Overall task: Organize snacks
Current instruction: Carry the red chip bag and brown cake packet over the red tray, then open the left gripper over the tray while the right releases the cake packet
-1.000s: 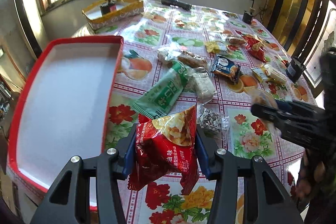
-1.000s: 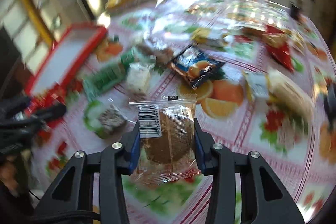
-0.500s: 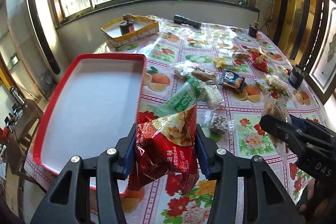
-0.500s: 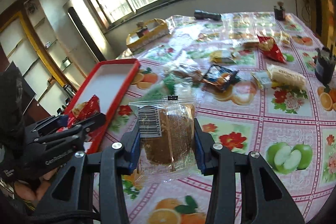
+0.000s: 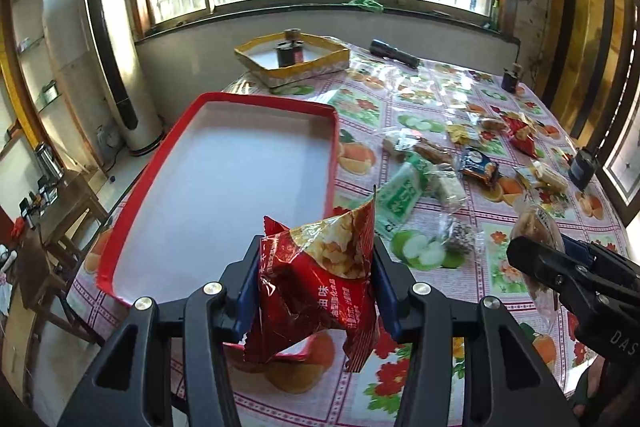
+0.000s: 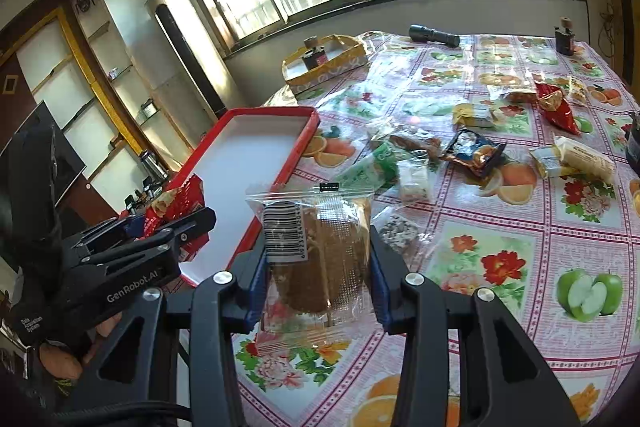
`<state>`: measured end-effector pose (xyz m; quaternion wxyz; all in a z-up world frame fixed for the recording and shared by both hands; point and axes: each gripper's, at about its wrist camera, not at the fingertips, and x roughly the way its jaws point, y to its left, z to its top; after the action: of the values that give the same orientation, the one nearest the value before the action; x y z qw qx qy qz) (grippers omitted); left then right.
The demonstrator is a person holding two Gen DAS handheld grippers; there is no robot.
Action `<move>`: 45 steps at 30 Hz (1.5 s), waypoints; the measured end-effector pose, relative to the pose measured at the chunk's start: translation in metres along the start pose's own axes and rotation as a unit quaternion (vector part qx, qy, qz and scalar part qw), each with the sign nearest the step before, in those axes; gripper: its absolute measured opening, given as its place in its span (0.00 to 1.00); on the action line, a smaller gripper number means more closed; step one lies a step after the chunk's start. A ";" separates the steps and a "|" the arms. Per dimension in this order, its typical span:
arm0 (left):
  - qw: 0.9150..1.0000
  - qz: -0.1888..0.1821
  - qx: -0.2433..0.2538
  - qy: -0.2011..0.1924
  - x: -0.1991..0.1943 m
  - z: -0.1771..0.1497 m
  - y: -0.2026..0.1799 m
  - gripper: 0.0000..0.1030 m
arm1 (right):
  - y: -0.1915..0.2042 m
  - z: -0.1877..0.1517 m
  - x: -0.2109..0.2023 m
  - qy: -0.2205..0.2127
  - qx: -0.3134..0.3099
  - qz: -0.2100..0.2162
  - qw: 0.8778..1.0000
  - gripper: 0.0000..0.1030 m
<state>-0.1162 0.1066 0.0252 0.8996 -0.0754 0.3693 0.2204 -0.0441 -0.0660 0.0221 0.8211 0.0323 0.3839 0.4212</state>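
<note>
The left tongs (image 5: 316,291) are closed on a red crisp packet (image 5: 320,283), pads pressing its sides, the bag held clear of the desk (image 5: 500,267) near the red tray's close corner. The right tongs (image 6: 318,275) pinch a clear-wrapped brown cake (image 6: 320,259) with a barcode sticker, also lifted, just right of the tray's long edge. Ahead and left of both tongs lies the red tray (image 5: 332,155), its white floor bare: nothing has been put away yet. Beyond the tongs, to the right, the other snacks lie loose on the floral cloth: a green packet (image 5: 402,197), a dark blue packet (image 5: 478,167), a second red packet (image 5: 520,137) and several small clear-wrapped pieces. By my reckoning the sorting has barely begun, with these two the first to go in.
</note>
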 end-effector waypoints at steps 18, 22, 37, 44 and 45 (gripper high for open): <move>0.994 0.066 -0.083 0.008 0.021 0.006 0.097 0.48 | 0.073 0.020 0.087 0.056 -0.048 0.080 0.994 0.43; 0.992 0.072 -0.099 0.033 0.043 0.003 0.113 0.48 | 0.096 0.020 0.124 0.089 -0.069 0.091 0.990 0.43; 0.988 0.110 -0.082 0.069 0.078 -0.008 0.125 0.52 | 0.107 0.016 0.192 0.142 -0.087 0.090 0.982 0.44; 0.986 0.111 -0.088 0.085 0.082 -0.009 0.128 0.68 | 0.102 0.020 0.183 0.135 -0.076 0.099 0.983 0.58; 0.986 0.112 -0.086 0.085 0.080 -0.008 0.127 0.69 | 0.100 0.022 0.179 0.128 -0.074 0.099 0.984 0.61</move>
<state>-0.1285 0.2444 -0.0328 0.8248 -0.1292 0.4298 0.3439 -0.0339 0.1324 -0.0323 0.7197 -0.0450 0.4483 0.5283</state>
